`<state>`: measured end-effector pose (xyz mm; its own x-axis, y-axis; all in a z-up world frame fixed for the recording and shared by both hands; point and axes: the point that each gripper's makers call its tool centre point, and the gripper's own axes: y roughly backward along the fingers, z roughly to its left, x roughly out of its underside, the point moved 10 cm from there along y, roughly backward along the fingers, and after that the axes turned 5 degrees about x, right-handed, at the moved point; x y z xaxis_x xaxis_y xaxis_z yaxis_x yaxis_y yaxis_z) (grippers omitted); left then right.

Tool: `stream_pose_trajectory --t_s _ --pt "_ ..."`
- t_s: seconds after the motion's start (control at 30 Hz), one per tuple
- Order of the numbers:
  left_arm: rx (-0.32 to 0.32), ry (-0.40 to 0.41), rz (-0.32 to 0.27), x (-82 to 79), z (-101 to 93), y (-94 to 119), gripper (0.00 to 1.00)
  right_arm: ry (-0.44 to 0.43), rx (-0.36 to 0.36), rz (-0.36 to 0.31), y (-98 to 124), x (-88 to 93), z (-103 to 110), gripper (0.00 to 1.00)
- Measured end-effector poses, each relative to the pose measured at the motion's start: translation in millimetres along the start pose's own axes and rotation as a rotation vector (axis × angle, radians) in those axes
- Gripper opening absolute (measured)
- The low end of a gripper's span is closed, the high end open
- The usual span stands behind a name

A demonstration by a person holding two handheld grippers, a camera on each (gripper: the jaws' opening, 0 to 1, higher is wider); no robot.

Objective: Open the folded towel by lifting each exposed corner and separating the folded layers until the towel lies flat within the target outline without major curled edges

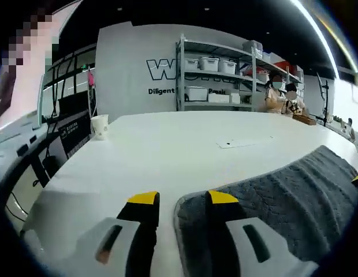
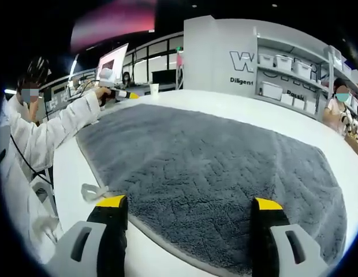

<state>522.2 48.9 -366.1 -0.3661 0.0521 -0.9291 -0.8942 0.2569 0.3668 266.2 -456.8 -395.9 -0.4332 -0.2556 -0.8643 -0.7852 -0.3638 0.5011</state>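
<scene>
One towel, flat, lengthwise away.

My left tongs rise from the bottom of the left gripper view, yellow-tipped jaws a little apart, gripping nothing. My right tongs stand at the bottom of the right gripper view, jaws spread wide. At that view's upper left, my white-sleeved arm reaches out, holding the left tongs.

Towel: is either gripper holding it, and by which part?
No. The towel lies spread; right gripper is open over its near edge, left gripper open at a corner.
</scene>
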Motion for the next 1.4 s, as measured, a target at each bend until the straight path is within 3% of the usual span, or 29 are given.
stream_pose_trajectory --t_s 0.2,0.3,0.43,0.63,1.1,1.4 --pt "-0.055 -0.017 0.002 8.6 8.4 -6 0.16 -0.002 0.001 -0.004 0 0.6 0 0.87" --pt "-0.005 0.037 0.015 15.4 10.1 -11 0.21 -0.002 0.001 -0.003 0 0.7 0 0.87" --pt "-0.032 0.015 0.036 19.3 14.2 -15 0.19 -0.001 0.001 0.0 0 0.4 1 0.87" --pt "0.023 0.038 0.035 24.6 10.8 -19 0.04 -0.002 0.001 -0.006 0 1.0 1 0.87" --pt "-0.009 -0.1 0.044 23.9 4.1 -17 0.01 0.0 0.001 0.017 0 -1.2 1 0.87" --pt "0.002 -0.078 0.036 23.7 7.7 -17 0.01 0.002 -0.003 0.037 0 -3.3 0 0.87"
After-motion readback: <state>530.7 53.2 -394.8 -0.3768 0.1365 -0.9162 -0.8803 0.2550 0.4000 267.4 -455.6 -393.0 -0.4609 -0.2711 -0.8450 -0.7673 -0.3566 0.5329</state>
